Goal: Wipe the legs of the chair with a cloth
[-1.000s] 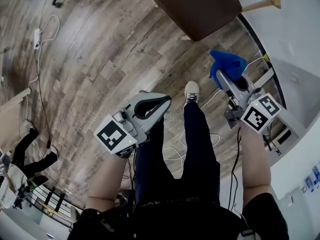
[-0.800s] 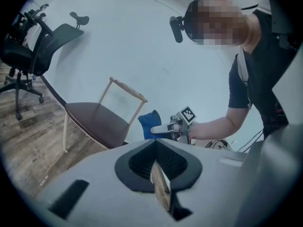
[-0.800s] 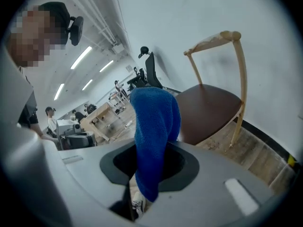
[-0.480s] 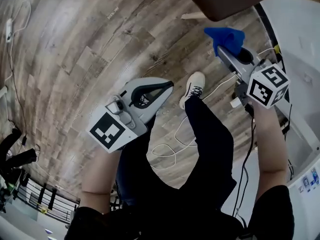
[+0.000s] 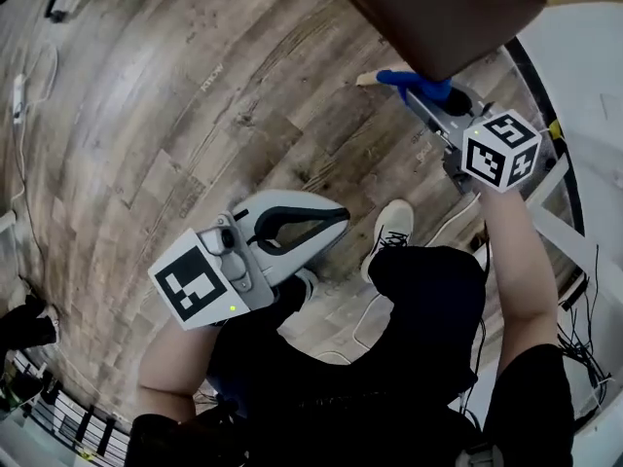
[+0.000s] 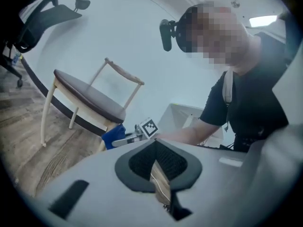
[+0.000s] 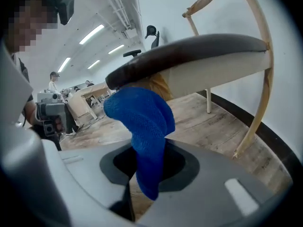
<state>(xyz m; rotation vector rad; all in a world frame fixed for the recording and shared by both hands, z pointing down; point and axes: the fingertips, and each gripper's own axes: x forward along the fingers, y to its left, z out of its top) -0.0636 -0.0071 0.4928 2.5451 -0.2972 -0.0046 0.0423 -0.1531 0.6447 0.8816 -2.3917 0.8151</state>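
The chair's brown seat [image 5: 438, 8] fills the top right of the head view, with a pale wooden leg [image 5: 367, 79] showing just under its edge. My right gripper [image 5: 421, 93] is shut on a blue cloth [image 5: 409, 83] right beside that leg, below the seat's rim. In the right gripper view the cloth [image 7: 142, 122] sticks up out of the right gripper [image 7: 149, 162] close under the seat [image 7: 189, 56]; a curved leg [image 7: 258, 112] stands to the right. My left gripper [image 5: 292, 227] hangs shut and empty over the floor near my knees. The left gripper [image 6: 158, 174] looks towards the chair [image 6: 90, 98].
Wood-plank floor runs all round. My legs and a white shoe [image 5: 394, 236] are between the grippers. Cables [image 5: 574, 329] lie at the lower right along a white wall with a dark baseboard [image 5: 550, 115]. A power strip [image 5: 19, 88] lies far left. An office chair [image 6: 42, 13] stands behind.
The right gripper has carried the blue cloth forward, from open floor to the chair leg under the seat. My body has come closer and lower; the left gripper stays near my knees.
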